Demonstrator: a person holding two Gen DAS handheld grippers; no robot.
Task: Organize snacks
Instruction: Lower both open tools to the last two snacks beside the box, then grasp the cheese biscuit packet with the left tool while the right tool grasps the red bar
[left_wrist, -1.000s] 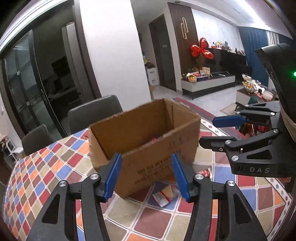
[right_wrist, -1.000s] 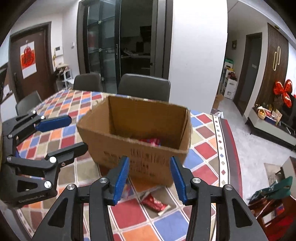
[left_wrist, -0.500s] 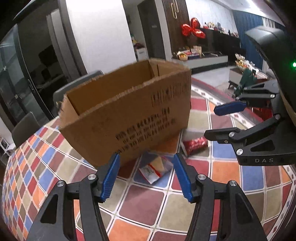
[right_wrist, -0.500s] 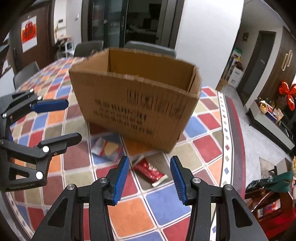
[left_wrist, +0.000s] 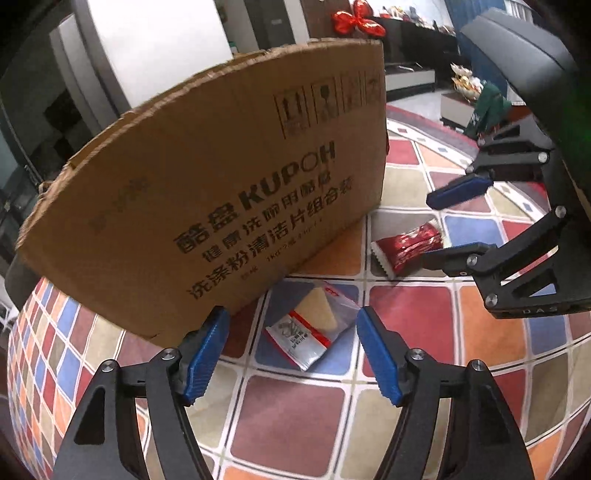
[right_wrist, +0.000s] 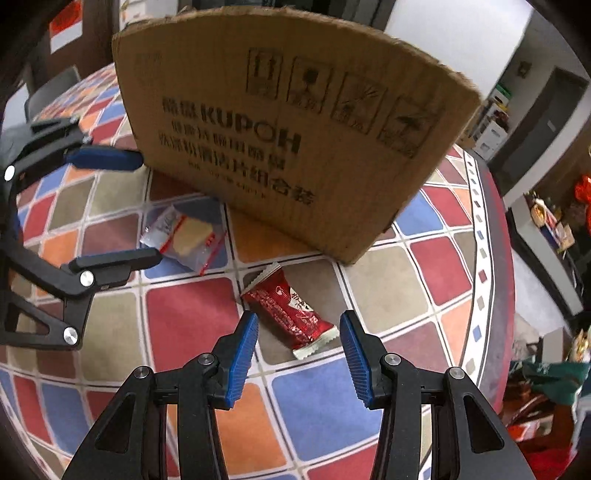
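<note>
A brown cardboard box (left_wrist: 221, 192) printed KUPOH stands on the tiled table; it also shows in the right wrist view (right_wrist: 295, 122). A clear packet with a yellow wedge snack (left_wrist: 314, 325) lies just in front of my open left gripper (left_wrist: 291, 354); the right wrist view shows it too (right_wrist: 184, 236). A red wrapped snack (right_wrist: 291, 314) lies between the tips of my open right gripper (right_wrist: 297, 350), low over the table. The red snack also shows in the left wrist view (left_wrist: 406, 247), beside the right gripper (left_wrist: 450, 221). The left gripper shows in the right wrist view (right_wrist: 110, 206).
The table (right_wrist: 184, 328) wears a cloth of red, blue, orange and beige tiles, and its round edge (right_wrist: 495, 258) runs close at the right. Dark chairs (right_wrist: 51, 92) stand behind the table. A living room with a low cabinet (left_wrist: 413, 77) lies beyond.
Both grippers have dropped low and moved in toward the table. The box now fills the upper view and its inside is hidden. Each gripper now hovers at its own snack.
</note>
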